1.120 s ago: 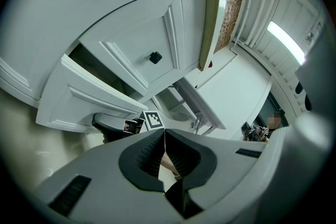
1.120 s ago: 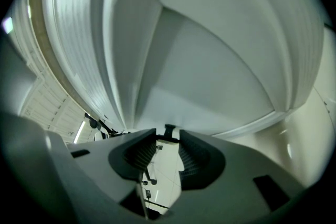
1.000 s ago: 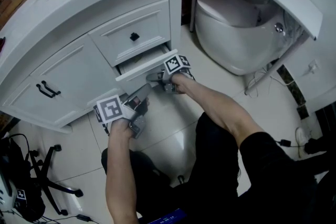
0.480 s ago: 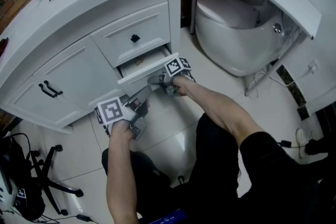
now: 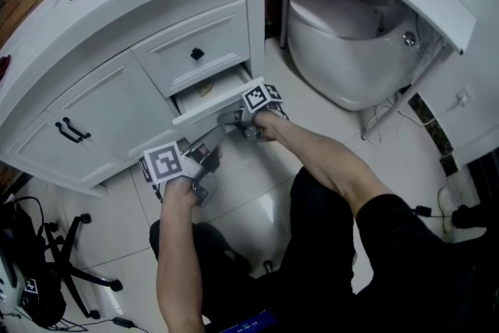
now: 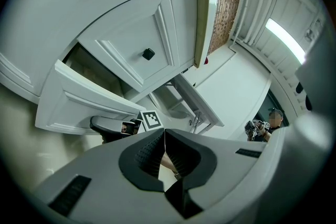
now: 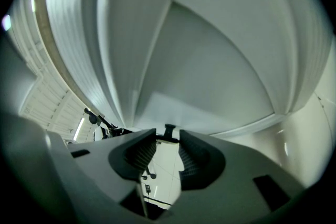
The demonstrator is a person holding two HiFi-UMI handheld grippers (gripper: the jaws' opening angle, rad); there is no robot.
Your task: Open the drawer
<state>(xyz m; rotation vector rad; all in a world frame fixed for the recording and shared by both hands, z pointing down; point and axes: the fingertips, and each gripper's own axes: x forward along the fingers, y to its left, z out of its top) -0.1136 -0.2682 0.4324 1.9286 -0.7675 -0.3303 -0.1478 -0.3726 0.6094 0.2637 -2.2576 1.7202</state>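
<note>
The lower drawer (image 5: 204, 109) of the white vanity stands partly pulled out, and a dark gap shows behind its front panel (image 6: 79, 99). My right gripper (image 5: 236, 119) is at that panel, shut on the small black drawer knob (image 7: 169, 130), which sits between its pads (image 7: 144, 152). My left gripper (image 5: 212, 139) hangs lower and to the left, just under the drawer front, with its jaws shut on nothing (image 6: 164, 132). In the left gripper view the right gripper (image 6: 113, 127) shows beneath the drawer panel.
Above is a closed upper drawer with a black knob (image 5: 197, 54); to the left a cabinet door with two black handles (image 5: 70, 130). A toilet (image 5: 351, 43) stands at the right. An office chair base (image 5: 74, 277) lies at the lower left on the tiled floor.
</note>
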